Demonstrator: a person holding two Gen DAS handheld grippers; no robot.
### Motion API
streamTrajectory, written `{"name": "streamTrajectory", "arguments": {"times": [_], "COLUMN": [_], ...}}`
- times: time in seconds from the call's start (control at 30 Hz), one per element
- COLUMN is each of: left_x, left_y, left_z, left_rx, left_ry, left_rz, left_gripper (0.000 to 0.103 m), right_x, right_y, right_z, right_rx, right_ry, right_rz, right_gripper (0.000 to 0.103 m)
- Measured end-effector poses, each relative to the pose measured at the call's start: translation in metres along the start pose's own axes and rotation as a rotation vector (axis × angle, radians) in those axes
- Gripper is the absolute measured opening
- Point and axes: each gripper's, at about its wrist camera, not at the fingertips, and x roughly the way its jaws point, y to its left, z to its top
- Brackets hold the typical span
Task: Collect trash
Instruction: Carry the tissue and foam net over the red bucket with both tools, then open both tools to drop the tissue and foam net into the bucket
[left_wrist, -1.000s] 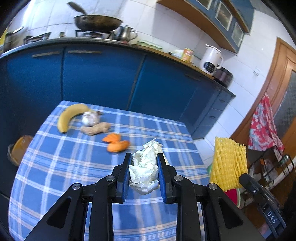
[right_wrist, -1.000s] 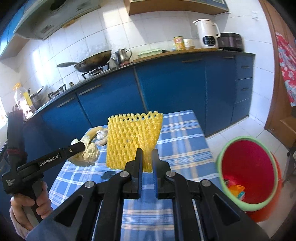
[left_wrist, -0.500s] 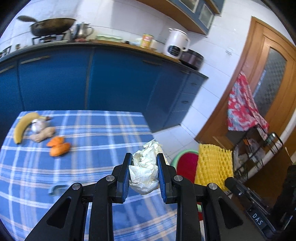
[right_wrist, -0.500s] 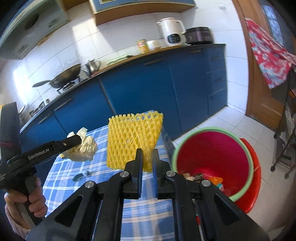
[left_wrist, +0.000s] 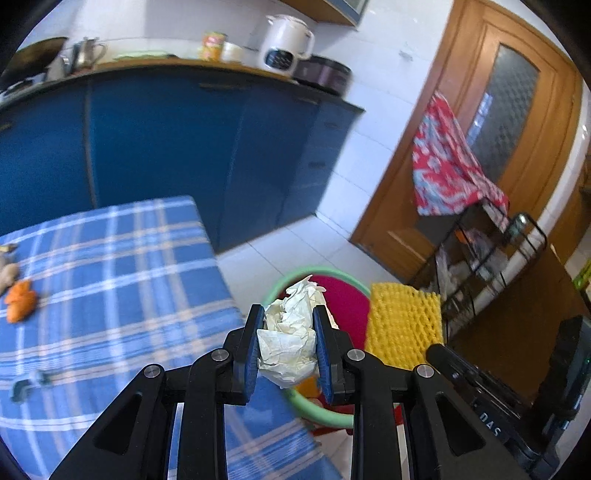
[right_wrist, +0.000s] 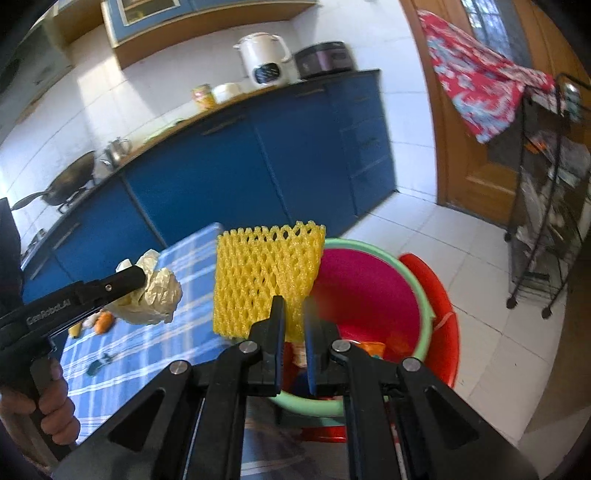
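Crumpled white paper wad (left_wrist: 289, 341) pinched between the pads of the left gripper (left_wrist: 288, 354), held in the air over the near rim of the red bin (left_wrist: 345, 301), which has a green rim and sits on the tiled floor just past the corner of the counter (left_wrist: 110, 266) with its blue plaid cloth. Yellow foam fruit net (right_wrist: 264, 282) hangs upright from the right gripper (right_wrist: 293, 332), jaws pressed nearly together on its lower edge; net is above the bin's left rim in the right wrist view. Bin (right_wrist: 369, 295) already has some scraps at the bottom, orange and other bits, not clear what. Left gripper seen from the right wrist view (right_wrist: 147, 280) with the wad (right_wrist: 159, 295) at its tip, a hand (right_wrist: 48, 402) around its handle. On the counter, well apart from the bin: orange peel pieces (left_wrist: 20, 301), a ginger piece (left_wrist: 7, 275) at the left edge, a small blue-grey item (left_wrist: 26, 384) near the front. Behind: blue cabinets (left_wrist: 166, 147), white kettle (left_wrist: 284, 48), wooden door (left_wrist: 509, 122) with red patterned cloth (left_wrist: 447, 166), black wire rack (right_wrist: 543, 199).
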Motion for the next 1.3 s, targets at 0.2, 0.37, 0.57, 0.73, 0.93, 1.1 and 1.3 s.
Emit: {"name": "streamTrajectory", "arguments": {"times": [0.2, 0.37, 0.57, 0.73, 0.93, 1.1, 1.3], "left_x": [0.043, 0.069, 0.079, 0.077, 0.066, 0.049, 0.024], "left_y": [-0.029, -0.038, -0.038, -0.037, -0.033, -0.025, -0.011], "left_z": [-0.011, -0.017, -0.022, -0.023, -0.023, -0.022, -0.023], "left_rx": [0.096, 0.123, 0.126, 0.129, 0.121, 0.105, 0.087], "left_ry": [0.087, 0.141, 0.168, 0.169, 0.155, 0.134, 0.105], "left_rz": [-0.018, 0.002, 0.022, 0.026, 0.025, 0.036, 0.066], "left_gripper": [0.028, 0.031, 0.043, 0.047, 0.047, 0.047, 0.047], "right_x": [0.025, 0.041, 0.048, 0.045, 0.036, 0.025, 0.008], "right_y": [-0.030, -0.053, -0.062, -0.061, -0.059, -0.048, -0.030], "right_z": [-0.008, -0.015, -0.019, -0.018, -0.015, -0.014, -0.014], "right_rx": [0.039, 0.072, 0.089, 0.098, 0.099, 0.081, 0.053], "right_ry": [0.054, 0.090, 0.107, 0.097, 0.076, 0.061, 0.038], "right_rz": [-0.057, -0.077, -0.084, -0.087, -0.088, -0.079, -0.060], "right_gripper": [0.012, 0.016, 0.021, 0.030, 0.030, 0.030, 0.037]}}
